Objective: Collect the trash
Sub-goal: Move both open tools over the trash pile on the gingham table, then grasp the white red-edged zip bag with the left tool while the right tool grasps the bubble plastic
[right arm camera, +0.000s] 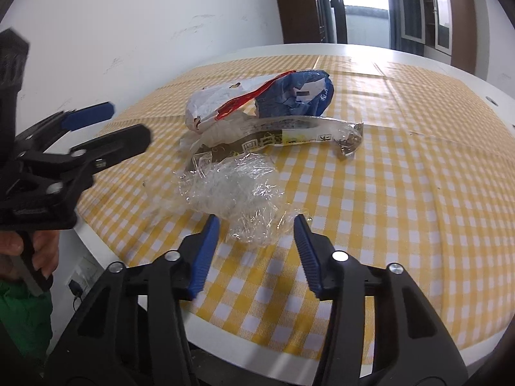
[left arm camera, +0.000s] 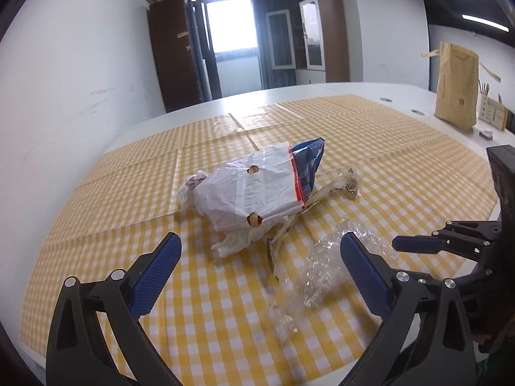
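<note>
A pile of trash lies on the yellow checked cloth: a white plastic bag with a red strip, a crumpled blue wrapper, a long clear printed wrapper and a wad of clear film. My left gripper stands open just short of the white bag, holding nothing; the film lies by its right finger. In the right wrist view my right gripper is open, and the near edge of the clear film lies between its tips without the pads pressing on it. Behind it lie the long wrapper, the blue wrapper and the white bag.
A brown paper bag and a pen holder stand at the table's far right. The white table edge runs just under my right gripper. A white wall is close on the left. A hand holds the left gripper.
</note>
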`<state>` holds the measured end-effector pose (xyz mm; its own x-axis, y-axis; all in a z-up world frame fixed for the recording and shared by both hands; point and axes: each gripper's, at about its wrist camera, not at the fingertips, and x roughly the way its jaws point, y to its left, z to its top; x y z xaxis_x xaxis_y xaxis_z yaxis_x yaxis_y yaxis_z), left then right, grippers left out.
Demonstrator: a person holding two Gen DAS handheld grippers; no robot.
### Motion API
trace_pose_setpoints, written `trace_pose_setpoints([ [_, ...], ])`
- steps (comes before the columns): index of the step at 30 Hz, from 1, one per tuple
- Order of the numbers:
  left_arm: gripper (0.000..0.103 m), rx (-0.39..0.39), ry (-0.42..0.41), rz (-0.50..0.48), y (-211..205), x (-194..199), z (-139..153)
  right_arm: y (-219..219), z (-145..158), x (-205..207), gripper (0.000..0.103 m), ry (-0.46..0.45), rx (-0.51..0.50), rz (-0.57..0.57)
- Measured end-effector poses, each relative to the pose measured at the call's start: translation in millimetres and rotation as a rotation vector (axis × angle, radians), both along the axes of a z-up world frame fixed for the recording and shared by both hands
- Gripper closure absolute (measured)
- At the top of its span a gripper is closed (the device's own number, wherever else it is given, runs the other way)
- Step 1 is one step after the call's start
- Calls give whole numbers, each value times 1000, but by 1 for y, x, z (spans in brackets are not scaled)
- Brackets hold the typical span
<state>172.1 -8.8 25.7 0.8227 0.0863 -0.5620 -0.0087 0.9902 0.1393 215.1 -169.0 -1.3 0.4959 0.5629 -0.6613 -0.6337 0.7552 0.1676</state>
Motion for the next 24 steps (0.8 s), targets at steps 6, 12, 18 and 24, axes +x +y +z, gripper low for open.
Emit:
trace_pose_setpoints([
  [6, 7, 30, 53, -4, -2, 37, -10, 1, -4, 6, 86, 9, -33, 16],
  [12, 13, 85, 79, -11, -9, 59, -21, -6, -5, 6, 93, 8, -25, 26],
  [18, 36, 66, 93, 17, 1, 67, -23, -15, -7, 4, 93, 7, -14, 24],
  [24, 55, 93, 85, 4, -3, 71, -21, -17, -8, 4, 93, 7, -11, 22],
])
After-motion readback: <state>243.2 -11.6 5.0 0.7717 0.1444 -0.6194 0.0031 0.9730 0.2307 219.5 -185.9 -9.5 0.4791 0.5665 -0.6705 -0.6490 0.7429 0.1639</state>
